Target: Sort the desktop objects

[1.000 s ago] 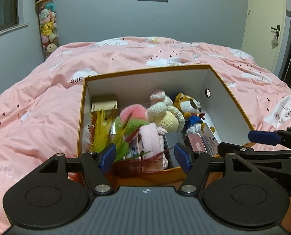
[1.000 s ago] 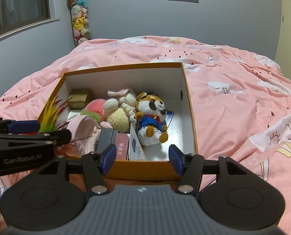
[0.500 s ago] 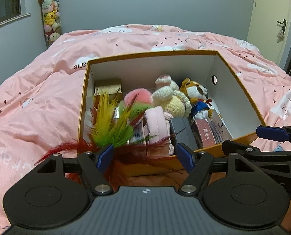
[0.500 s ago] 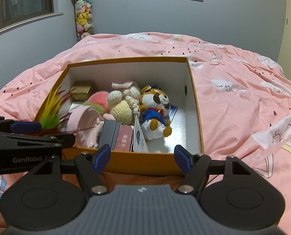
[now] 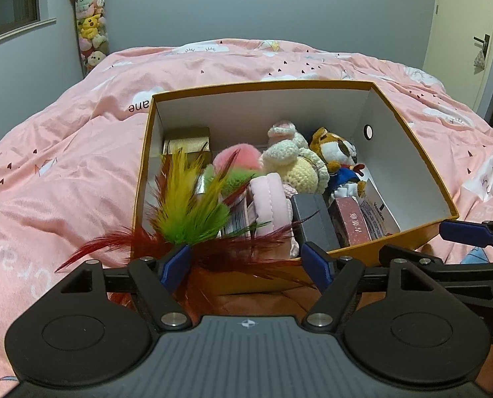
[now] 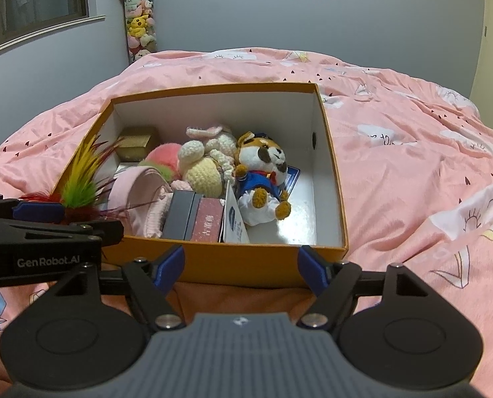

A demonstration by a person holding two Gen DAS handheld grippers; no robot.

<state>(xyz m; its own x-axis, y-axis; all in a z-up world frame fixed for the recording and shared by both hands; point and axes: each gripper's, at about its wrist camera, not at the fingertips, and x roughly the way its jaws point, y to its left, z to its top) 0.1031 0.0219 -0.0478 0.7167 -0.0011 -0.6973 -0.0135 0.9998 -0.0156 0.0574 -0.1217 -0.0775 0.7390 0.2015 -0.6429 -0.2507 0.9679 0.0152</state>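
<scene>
An orange box [image 5: 422, 232] [image 6: 233, 252] with a white inside stands on the bed. It holds a fox plush [image 5: 339, 152] [image 6: 263, 172], a crochet bunny [image 5: 296, 162] [image 6: 206, 172], a pink padded band [image 5: 269, 195], a dark box [image 5: 312, 219] and a red box [image 5: 352, 222]. A yellow, green and red feather toy [image 5: 186, 205] [image 6: 80, 179] rests at the box's near left corner. My left gripper [image 5: 246, 265] is opening just before that corner. Red feathers lie between its pads, which do not press on them. My right gripper [image 6: 242, 267] is opening before the near wall, with nothing between its fingers.
A pink bedspread [image 6: 412, 165] lies all around the box. A tall tube of plush toys [image 5: 90, 39] stands against the back wall on the left. A door [image 5: 472, 43] is at the far right. A gold box [image 6: 136, 142] sits in the orange box's far left corner.
Both pairs of jaws have spread wider. The feather toy has come up from between the left fingers and now rests at the box's near left corner.
</scene>
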